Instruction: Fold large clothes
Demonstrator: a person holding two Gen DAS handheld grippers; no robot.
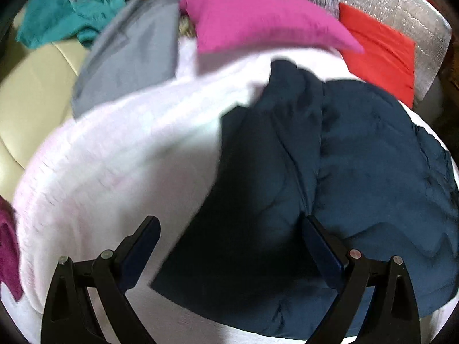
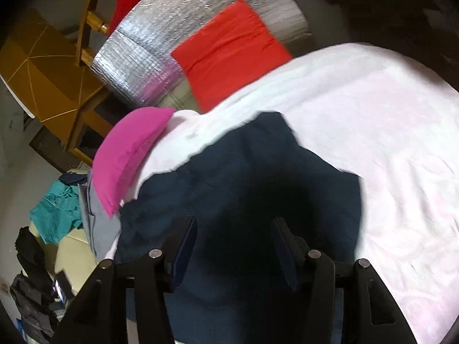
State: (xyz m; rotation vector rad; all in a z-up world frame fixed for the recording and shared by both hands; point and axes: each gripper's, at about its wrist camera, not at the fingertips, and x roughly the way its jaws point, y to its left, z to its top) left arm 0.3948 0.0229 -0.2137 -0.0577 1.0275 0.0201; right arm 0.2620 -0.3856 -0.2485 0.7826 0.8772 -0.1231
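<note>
The navy garment [image 1: 330,172] lay rumpled and unfolded on the white bed cover [image 1: 114,172], at three o'clock. Left gripper [image 1: 231,238] and right gripper [image 2: 233,238] hovered, jaws spread, pinching nothing. Folding looked barely begun.

We look steeply down from both wrists, close over a navy garment [image 1: 358,172] [image 2: 243,172] on a white-covered bed [image 1: 114,157] [image 2: 387,114]; both views share the pink pillow [image 1: 258,17] [image 2: 129,154].
</note>
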